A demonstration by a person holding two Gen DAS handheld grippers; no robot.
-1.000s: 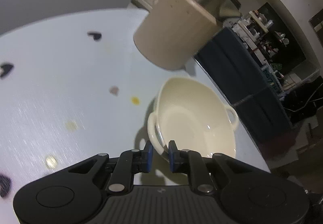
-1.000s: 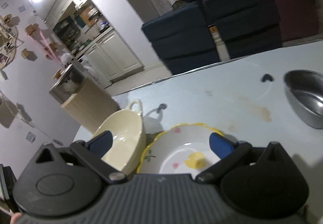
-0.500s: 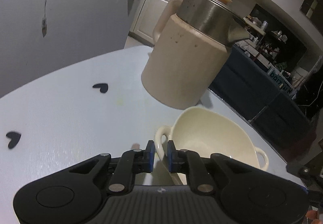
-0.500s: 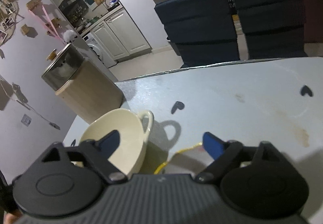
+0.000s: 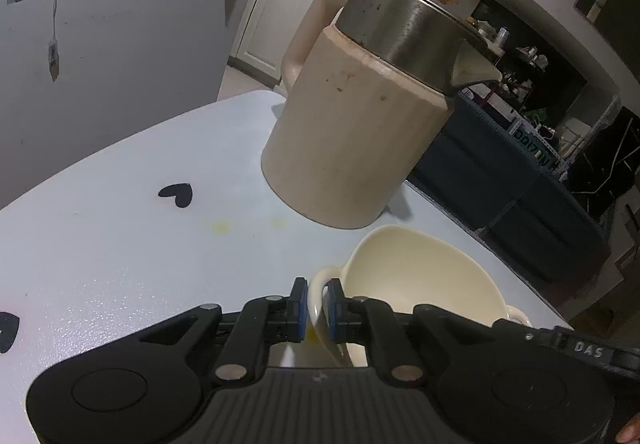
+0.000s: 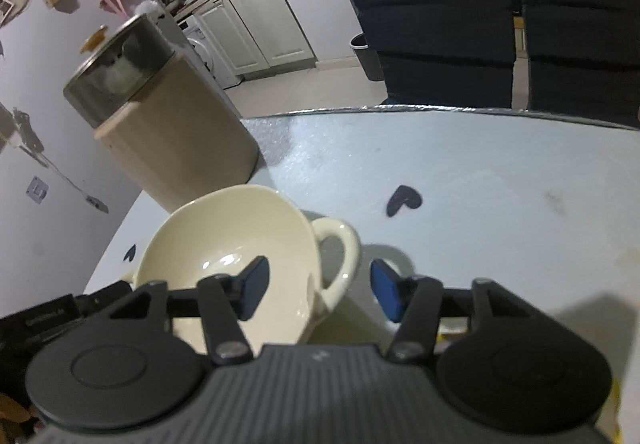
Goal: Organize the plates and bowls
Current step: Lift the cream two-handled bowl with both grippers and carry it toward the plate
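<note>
A cream bowl point(image 5: 416, 284) with two loop handles hangs tilted just above the pale table. My left gripper point(image 5: 316, 308) is shut on its rim beside one handle. In the right wrist view the same bowl point(image 6: 224, 244) fills the lower left. My right gripper point(image 6: 320, 290) straddles the bowl's other handle point(image 6: 340, 256), one pad inside the bowl and one outside the loop. Its jaws are closing and the pads stand apart from the handle. A sliver of a yellow-rimmed plate point(image 6: 452, 334) shows under the right gripper's body.
A tall beige jug point(image 5: 352, 147) with a steel lid stands close behind the bowl, also the jug point(image 6: 168, 139) in the right view. Black heart stickers point(image 6: 404, 199) dot the table point(image 5: 120, 264). Dark blue chairs point(image 6: 440, 23) stand past the far edge.
My right gripper has swung left, off the yellow-rimmed plate and onto the bowl's free handle, with its jaws narrowing. My left gripper kept its grip and rolled, and the jug looms closer.
</note>
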